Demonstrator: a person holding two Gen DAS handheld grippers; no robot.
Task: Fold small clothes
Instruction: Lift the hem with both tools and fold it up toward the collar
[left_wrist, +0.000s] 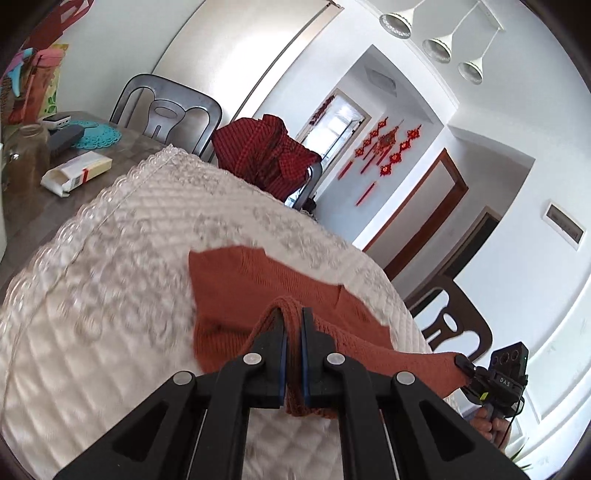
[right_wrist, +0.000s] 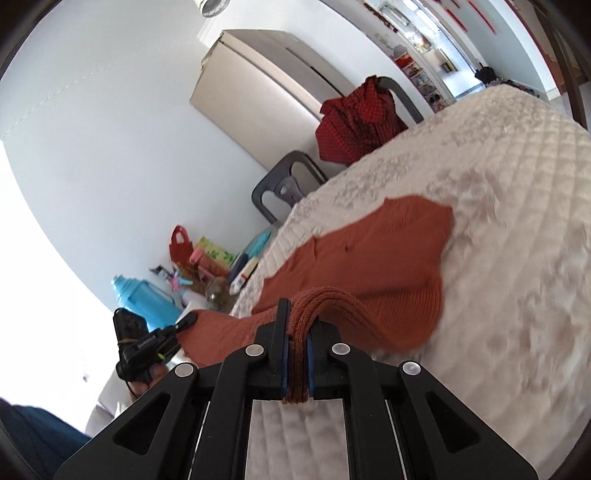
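Note:
A small rust-orange knitted garment (left_wrist: 255, 291) lies on a white quilted cover (left_wrist: 110, 258), its near edge lifted off the cover. My left gripper (left_wrist: 293, 314) is shut on the ribbed hem, which bunches between its blue pads. In the right wrist view my right gripper (right_wrist: 297, 314) is shut on the other end of the same hem of the garment (right_wrist: 369, 251). Each view shows the other gripper pinching a corner: the right gripper (left_wrist: 463, 362) at the lower right, the left gripper (right_wrist: 188, 319) at the lower left. The far part of the garment rests flat.
A dark chair (left_wrist: 166, 110) and another chair draped with a red checked cloth (left_wrist: 266, 151) stand beyond the table. A box (left_wrist: 77, 171), a jar (left_wrist: 27, 155) and a teal mat (left_wrist: 98, 134) sit on the bare table end at the left. A brown chair (left_wrist: 450, 317) stands right.

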